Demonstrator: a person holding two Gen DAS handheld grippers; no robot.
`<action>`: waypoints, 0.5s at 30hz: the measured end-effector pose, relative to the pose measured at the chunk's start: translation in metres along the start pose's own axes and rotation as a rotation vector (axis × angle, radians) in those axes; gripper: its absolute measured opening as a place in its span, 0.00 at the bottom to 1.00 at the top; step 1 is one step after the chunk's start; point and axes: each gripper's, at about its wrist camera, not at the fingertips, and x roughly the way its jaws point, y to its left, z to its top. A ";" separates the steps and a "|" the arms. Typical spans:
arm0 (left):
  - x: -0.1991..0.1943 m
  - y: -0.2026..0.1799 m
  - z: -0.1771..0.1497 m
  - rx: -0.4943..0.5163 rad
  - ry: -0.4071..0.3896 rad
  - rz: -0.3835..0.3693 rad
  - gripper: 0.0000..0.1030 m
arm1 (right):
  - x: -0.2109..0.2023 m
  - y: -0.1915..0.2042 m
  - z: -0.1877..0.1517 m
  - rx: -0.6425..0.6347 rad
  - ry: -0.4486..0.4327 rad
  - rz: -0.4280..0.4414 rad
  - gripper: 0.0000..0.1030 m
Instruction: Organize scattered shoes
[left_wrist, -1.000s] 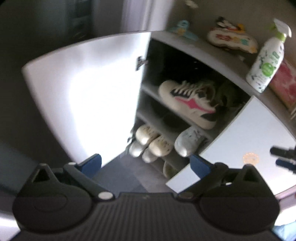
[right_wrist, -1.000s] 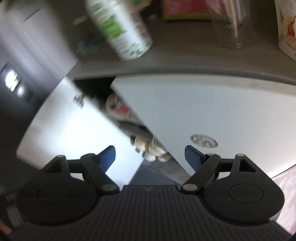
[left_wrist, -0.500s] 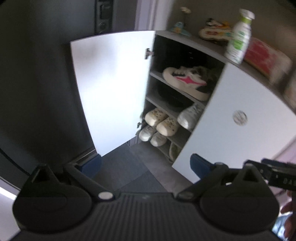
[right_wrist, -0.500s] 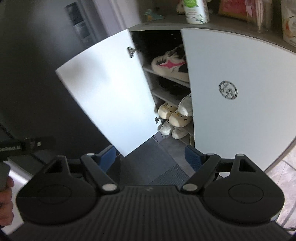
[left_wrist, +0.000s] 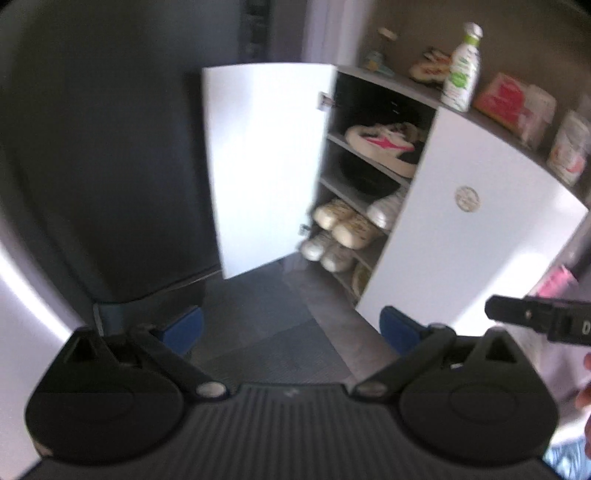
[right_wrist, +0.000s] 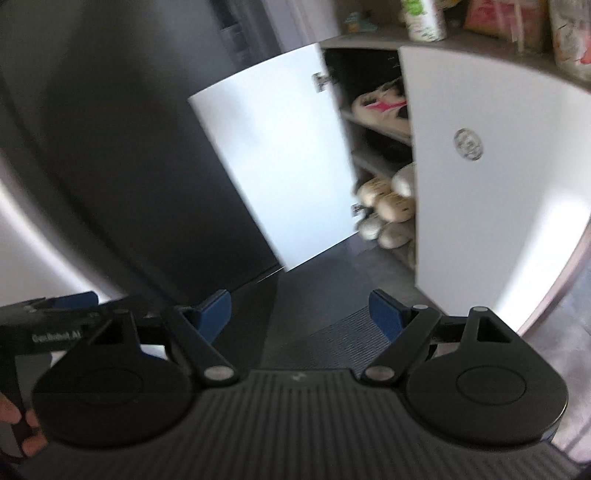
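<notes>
Dark floor (left_wrist: 258, 332) fronts a white shoe cabinet (left_wrist: 480, 236) with its left door (left_wrist: 266, 166) swung open. On the shelves inside: a white-and-pink sneaker (left_wrist: 384, 146) on top, cream clogs (left_wrist: 347, 225) lower, pale sneakers (left_wrist: 327, 253) beneath. A spray bottle (left_wrist: 460, 79) stands on the cabinet top. Left claw (left_wrist: 291, 326): released, empty. Right claw (right_wrist: 300, 312): released, empty. Both claws are well apart from the shoes.

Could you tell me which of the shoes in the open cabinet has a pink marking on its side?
It is the white sneaker on the top shelf; the cream clogs and pale shoes on the lower shelves show no pink.
</notes>
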 end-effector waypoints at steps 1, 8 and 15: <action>-0.002 -0.004 -0.014 -0.024 -0.003 0.032 1.00 | -0.001 -0.006 -0.008 -0.035 -0.005 0.024 0.82; -0.021 -0.017 -0.111 -0.267 0.035 0.196 1.00 | -0.001 -0.039 -0.075 -0.236 0.001 0.150 0.82; -0.028 0.006 -0.174 -0.216 -0.019 0.186 1.00 | -0.001 -0.031 -0.147 -0.211 0.018 0.176 0.82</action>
